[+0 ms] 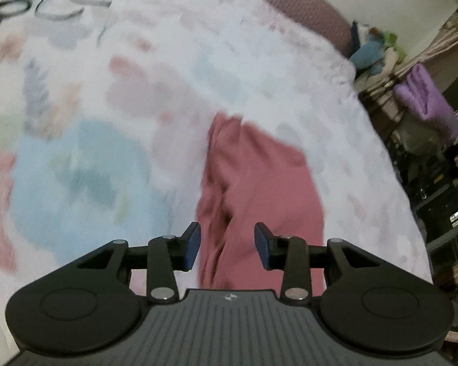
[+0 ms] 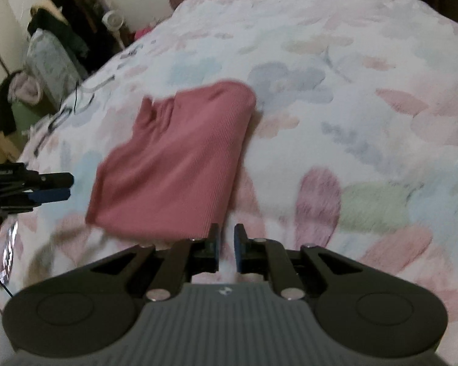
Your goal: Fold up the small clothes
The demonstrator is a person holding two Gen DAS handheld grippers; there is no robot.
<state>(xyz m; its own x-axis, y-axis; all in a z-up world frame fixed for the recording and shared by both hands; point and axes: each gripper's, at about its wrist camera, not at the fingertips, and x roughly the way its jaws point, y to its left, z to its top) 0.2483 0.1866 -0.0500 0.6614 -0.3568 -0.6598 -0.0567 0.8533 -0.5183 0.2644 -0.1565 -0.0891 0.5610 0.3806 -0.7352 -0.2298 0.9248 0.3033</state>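
Note:
A small pink ribbed garment (image 2: pixel 174 164) lies folded on the floral bedspread (image 2: pixel 351 97). In the left wrist view the garment (image 1: pixel 259 183) lies just ahead of my left gripper (image 1: pixel 227 245), which is open and empty above its near edge. My right gripper (image 2: pixel 226 244) has its jaws a narrow gap apart with nothing between them, right beside the garment's near corner. The left gripper also shows in the right wrist view (image 2: pixel 55 187) at the far left, beside the garment's left edge.
The bedspread (image 1: pixel 137 91) fills most of both views. A dark cable (image 2: pixel 76 97) lies on the bed's far left. Clothes and bags (image 2: pixel 55 39) pile beyond the bed's left side. Shelves with a purple towel (image 1: pixel 424 97) stand off the bed's right edge.

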